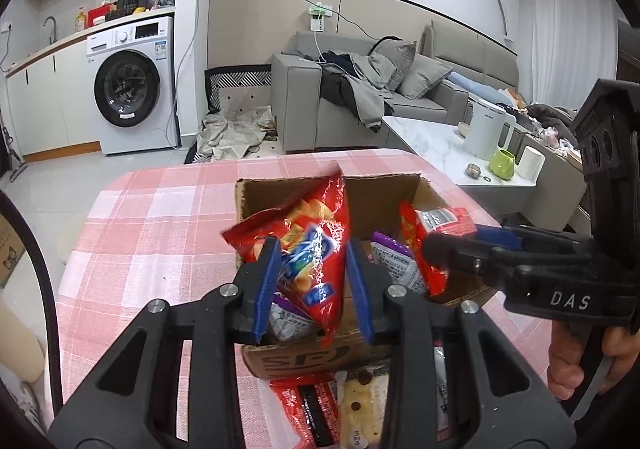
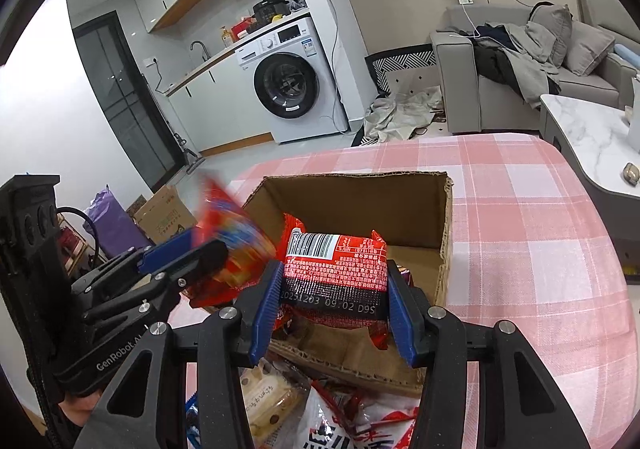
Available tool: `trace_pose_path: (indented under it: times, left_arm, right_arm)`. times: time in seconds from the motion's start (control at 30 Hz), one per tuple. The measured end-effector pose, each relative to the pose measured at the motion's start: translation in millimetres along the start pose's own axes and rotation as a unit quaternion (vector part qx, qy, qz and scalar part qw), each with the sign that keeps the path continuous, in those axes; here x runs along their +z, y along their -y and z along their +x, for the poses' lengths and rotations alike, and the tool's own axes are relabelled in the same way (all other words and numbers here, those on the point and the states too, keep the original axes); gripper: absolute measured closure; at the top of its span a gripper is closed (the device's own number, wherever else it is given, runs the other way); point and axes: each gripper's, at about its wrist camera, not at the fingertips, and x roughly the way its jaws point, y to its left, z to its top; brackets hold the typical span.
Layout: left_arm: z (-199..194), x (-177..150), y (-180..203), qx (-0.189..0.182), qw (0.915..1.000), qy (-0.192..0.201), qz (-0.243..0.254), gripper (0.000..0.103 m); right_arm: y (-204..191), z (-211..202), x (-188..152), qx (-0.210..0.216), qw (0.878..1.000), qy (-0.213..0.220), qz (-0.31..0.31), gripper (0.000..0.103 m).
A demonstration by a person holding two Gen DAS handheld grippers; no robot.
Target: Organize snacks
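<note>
Your left tongs (image 1: pixel 314 285) are closed down on a red chip bag (image 1: pixel 310 245), the blue pads (image 1: pixel 267 289) pinching its lower half so the bag stands tilted between them, its top corner leaning toward the far wall of the cardboard box (image 1: pixel 376 195). Your right tongs (image 2: pixel 334 303) are clamped on a red and black snack packet (image 2: pixel 335 275), held flat with the barcode end facing away from you; the pads press on both of its short sides.

Both tongs point downward at a slant. In the left wrist view, your right hand (image 1: pixel 576 365) shows at the lower right edge, wrapped around the handle, with the right tongs reaching in from the right over the box.

Closest to you, loose snacks (image 2: pixel 332 421) lie on the desk (image 2: pixel 540 249) under the tongs, just in front of the box's near wall. Each held pack hangs over the open box, the chip bag at its left side, the packet toward the middle. Inside, a purple packet (image 1: pixel 394 259) lies on the box floor. Beyond, the pink checked cloth covers the rest of the desk.
</note>
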Motion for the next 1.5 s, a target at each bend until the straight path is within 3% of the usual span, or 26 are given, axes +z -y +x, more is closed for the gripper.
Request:
trace_pose_path:
  times: [0.3,0.37,0.4,0.47,0.6,0.67,1.1,1.23,1.5]
  left_arm:
    - [-2,-10,0,-0.003,0.9999,-0.011,-0.001,0.071]
    - [-7,-13,-1,-0.001,1.0000,-0.010,0.001,0.051]
    - [-11,-15,-2,0.003,1.0000,-0.007,0.003,0.044]
    - [-20,-19,-4,0.015,0.9999,0.004,0.004,0.018]
    - [-34,-27,-8,0.013,0.9999,0.007,0.001,0.013]
    - [-41,-31,-9,0.015,0.9999,0.005,-0.001,0.001]
    - [-74,-69,-26,0.032,0.9992,-0.004,-0.025,0.001]
    - [-82,-81,-24,0.054,0.9983,-0.004,-0.021,0.001]
    - [-91,-95,-21,0.052,0.9983,-0.024,-0.011,0.001]
  right_arm:
    - [0,-9,1,0.005,1.000,0.015,-0.008,0.051]
    - [-1,-14,0,0.003,1.000,0.017,-0.014,0.048]
    - [-1,-15,0,0.000,1.000,0.018,-0.016,0.042]
    - [-4,-20,-4,-0.003,1.000,0.016,-0.024,0.029]
    - [-6,-28,-14,-0.009,0.999,0.013,-0.036,0.005]
    - [-6,-31,-19,-0.012,0.999,0.009,-0.038,0.001]
    - [5,-61,-53,-0.032,0.999,0.000,-0.027,0.000]
    - [6,-72,-64,-0.031,0.999,-0.003,-0.031,0.000]
    - [8,-80,-77,-0.040,0.999,-0.011,-0.022,0.000]
